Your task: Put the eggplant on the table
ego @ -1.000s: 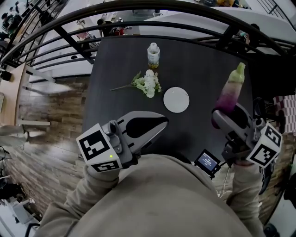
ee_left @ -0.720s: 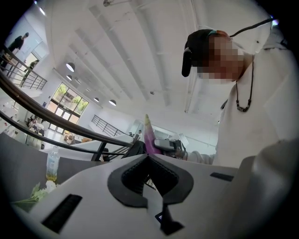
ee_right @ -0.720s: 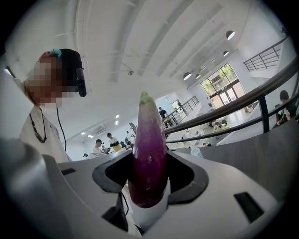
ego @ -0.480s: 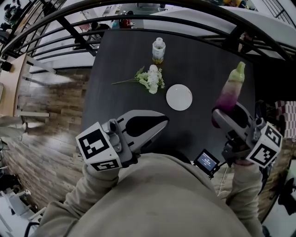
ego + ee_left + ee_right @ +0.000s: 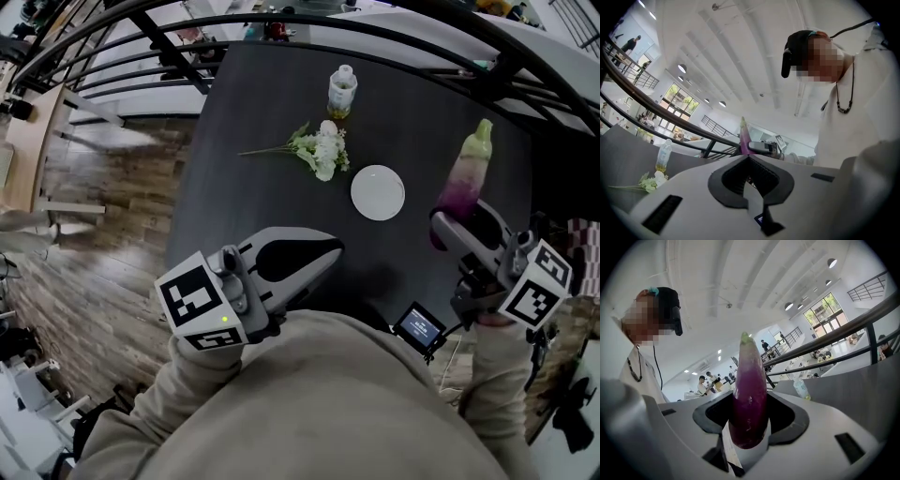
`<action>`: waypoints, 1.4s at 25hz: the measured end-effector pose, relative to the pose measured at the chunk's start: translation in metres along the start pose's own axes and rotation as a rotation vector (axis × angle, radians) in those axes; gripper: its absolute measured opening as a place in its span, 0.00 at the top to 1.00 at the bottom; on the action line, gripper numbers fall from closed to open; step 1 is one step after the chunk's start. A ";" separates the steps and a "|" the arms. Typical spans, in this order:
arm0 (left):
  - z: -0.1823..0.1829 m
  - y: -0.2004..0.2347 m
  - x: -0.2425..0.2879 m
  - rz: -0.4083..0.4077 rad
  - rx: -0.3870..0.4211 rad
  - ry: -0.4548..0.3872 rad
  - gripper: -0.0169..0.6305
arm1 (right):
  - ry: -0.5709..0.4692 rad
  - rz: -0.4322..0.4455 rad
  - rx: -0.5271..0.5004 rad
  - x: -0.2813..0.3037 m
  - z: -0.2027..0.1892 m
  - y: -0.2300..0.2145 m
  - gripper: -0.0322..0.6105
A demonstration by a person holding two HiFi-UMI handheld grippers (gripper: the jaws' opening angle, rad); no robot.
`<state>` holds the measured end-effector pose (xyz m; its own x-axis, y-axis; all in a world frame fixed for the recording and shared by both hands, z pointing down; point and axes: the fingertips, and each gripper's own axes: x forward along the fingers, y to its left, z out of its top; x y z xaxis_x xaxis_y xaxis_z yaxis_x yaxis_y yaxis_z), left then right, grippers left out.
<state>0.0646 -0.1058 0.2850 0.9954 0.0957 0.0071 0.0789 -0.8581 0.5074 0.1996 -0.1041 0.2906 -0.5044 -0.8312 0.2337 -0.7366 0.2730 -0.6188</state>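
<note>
The right gripper [image 5: 452, 225] is gripping the eggplant [image 5: 466, 178] upright by its rounded base above the right side of the tabletop [image 5: 262, 122], while the left gripper [image 5: 330, 249] is keeping its fingers closed on nothing, so releasing it standing is risking a topple and a roll off the near edge.

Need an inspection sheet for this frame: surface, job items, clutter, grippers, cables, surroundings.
Surface: dark table, mostly bare.
Job's things: eggplant held upright, green tip up, not yet set down.
Clutter: bottle, flowers, empty white plate.
Grippers: left gripper shut, empty; right gripper shut on eggplant's purple end.
Cables: thin cable by small screen.
Surroundings: railing past the table, brick-pattern floor, people far off.
</note>
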 end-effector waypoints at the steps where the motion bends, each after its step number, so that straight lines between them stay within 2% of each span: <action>1: -0.001 0.001 -0.001 0.006 -0.006 -0.001 0.97 | 0.010 0.002 0.003 0.003 -0.001 -0.002 0.59; 9: -0.018 0.011 -0.012 0.080 -0.051 -0.007 0.97 | 0.077 0.016 0.031 0.030 -0.017 -0.029 0.59; 20: -0.037 0.021 -0.041 0.204 -0.099 -0.025 0.97 | 0.206 -0.020 -0.011 0.065 -0.047 -0.073 0.59; 35: -0.060 0.018 -0.065 0.289 -0.166 -0.049 0.97 | 0.340 -0.088 0.011 0.087 -0.102 -0.128 0.59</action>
<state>-0.0018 -0.0972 0.3457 0.9769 -0.1676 0.1323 -0.2134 -0.7522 0.6234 0.2034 -0.1620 0.4669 -0.5616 -0.6421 0.5218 -0.7800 0.2004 -0.5928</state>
